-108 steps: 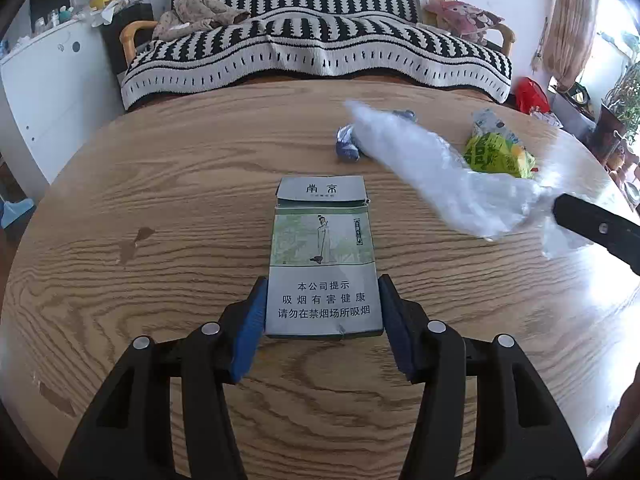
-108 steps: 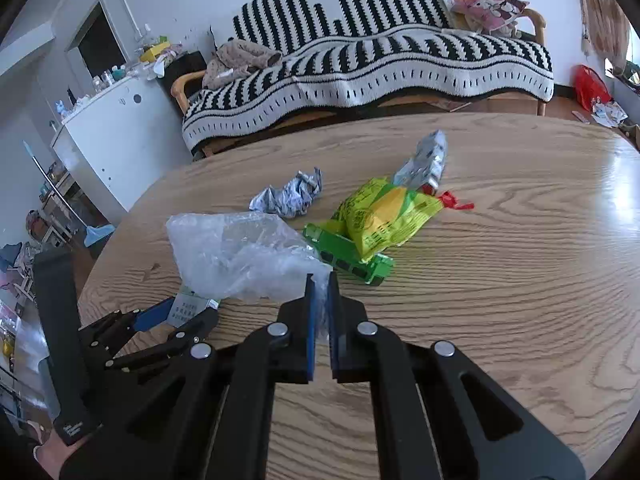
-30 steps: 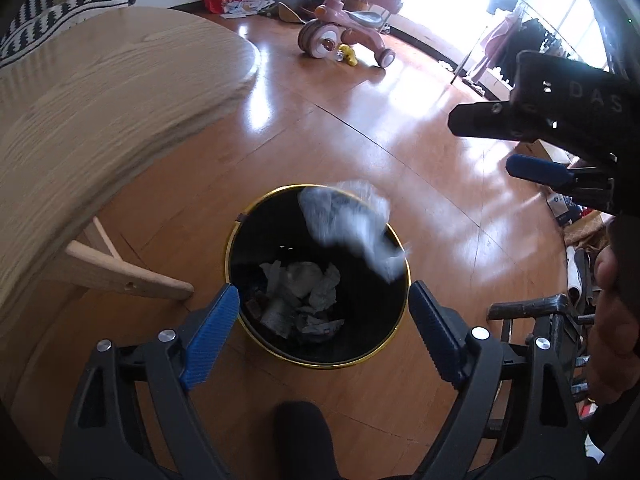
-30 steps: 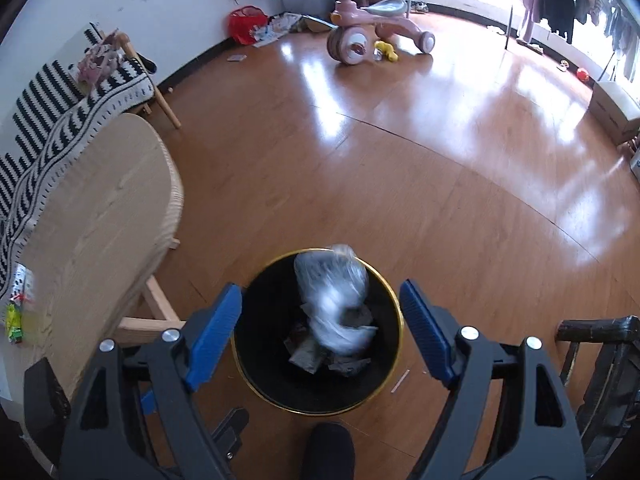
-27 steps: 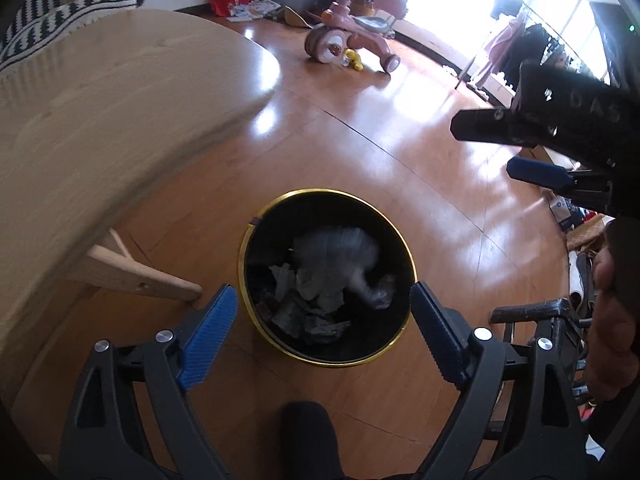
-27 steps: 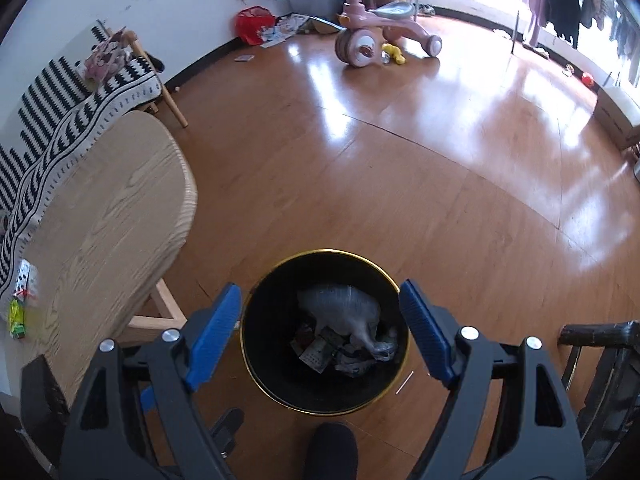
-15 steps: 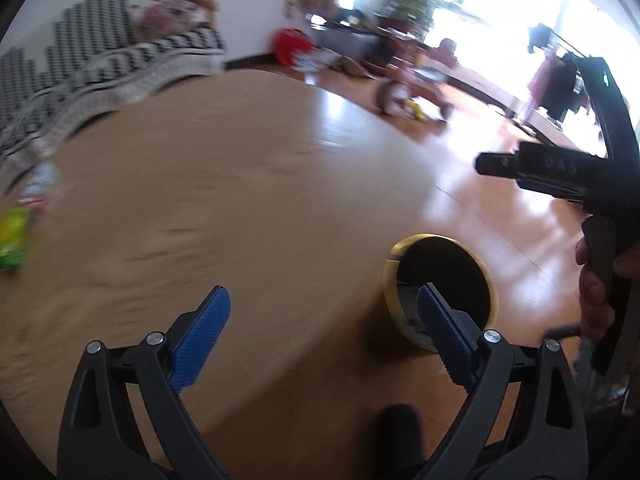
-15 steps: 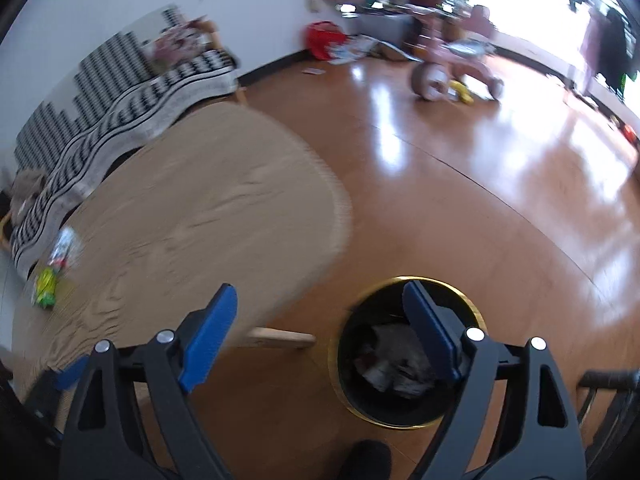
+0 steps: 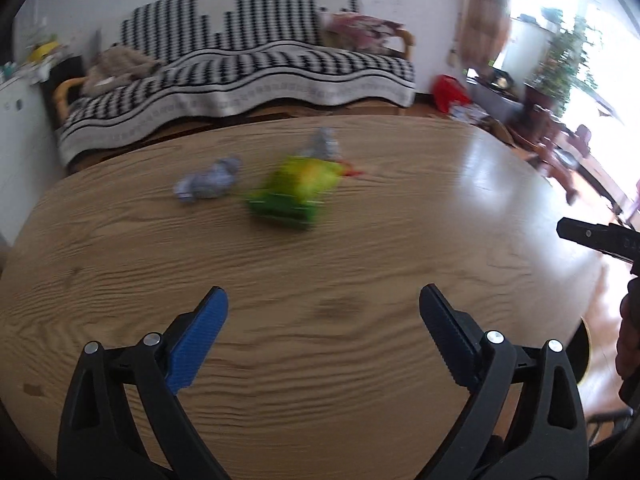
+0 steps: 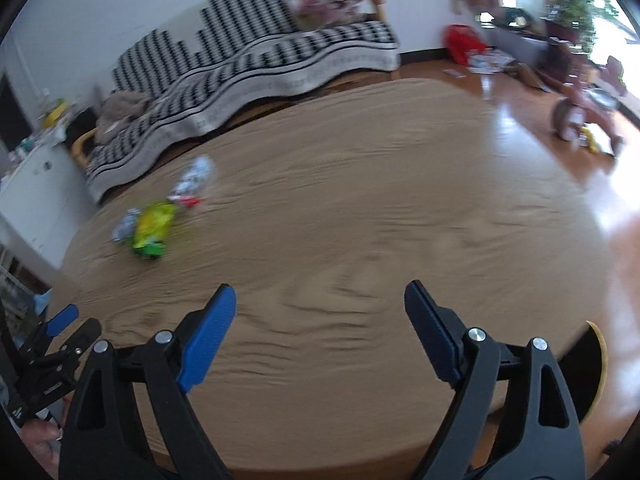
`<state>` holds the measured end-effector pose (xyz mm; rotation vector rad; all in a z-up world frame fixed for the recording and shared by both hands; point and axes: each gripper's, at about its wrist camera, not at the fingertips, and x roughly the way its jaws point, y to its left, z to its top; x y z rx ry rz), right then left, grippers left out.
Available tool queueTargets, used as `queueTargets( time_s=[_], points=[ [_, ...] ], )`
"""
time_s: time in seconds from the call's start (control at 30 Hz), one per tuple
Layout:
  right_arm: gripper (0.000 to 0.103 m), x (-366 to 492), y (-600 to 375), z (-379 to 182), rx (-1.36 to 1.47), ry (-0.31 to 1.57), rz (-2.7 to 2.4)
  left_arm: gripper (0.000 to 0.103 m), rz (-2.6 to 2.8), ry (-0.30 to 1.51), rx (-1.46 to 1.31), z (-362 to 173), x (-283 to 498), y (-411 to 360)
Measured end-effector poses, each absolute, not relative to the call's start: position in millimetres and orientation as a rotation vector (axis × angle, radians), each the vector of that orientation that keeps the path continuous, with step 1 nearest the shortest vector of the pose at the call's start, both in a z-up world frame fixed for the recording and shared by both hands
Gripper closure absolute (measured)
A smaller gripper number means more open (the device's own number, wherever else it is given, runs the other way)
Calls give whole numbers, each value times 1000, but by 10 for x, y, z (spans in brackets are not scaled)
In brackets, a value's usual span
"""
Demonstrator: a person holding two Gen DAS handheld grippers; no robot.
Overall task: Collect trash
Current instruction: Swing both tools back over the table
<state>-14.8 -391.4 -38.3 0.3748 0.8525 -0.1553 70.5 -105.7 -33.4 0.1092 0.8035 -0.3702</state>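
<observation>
A large oval wooden counter (image 9: 360,264) fills most of both blurred wrist views. Behind it, across the top of each frame, stands a sofa (image 9: 248,68) draped in a black-and-white patterned throw.

At the lower right edge of the right wrist view, past the counter's rim, a sliver of a black trash bin with a gold rim (image 10: 592,372) shows; the left wrist view catches only a thin arc of it at lower right.

The trash lies in a small cluster on the far side of the counter: a yellow-green snack wrapper (image 9: 304,180), a green box (image 9: 280,206) touching it, a crumpled silvery wrapper (image 9: 208,182) just left, and a foil packet (image 9: 326,144) behind. Any print on them is too blurred to read.

The left hand-held gripper (image 9: 323,318) stands wide apart with nothing between its blue pads. The right hand-held gripper (image 10: 320,312) is likewise spread and empty. Its black body also juts in at the right edge of the left view, bearing the partly cut-off white letters "DA".
</observation>
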Motion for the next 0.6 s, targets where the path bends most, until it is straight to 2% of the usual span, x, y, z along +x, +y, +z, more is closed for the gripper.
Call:
queueTargets(
  time_s=[0.27, 0.6],
  points=[
    [20, 506, -3166, -584, 420, 895, -8, 9, -275, 807, 79, -370, 1005, -546],
    [20, 1169, -2832, -832, 555, 923, 60, 9, -201, 848, 25, -596, 1579, -242]
  ],
)
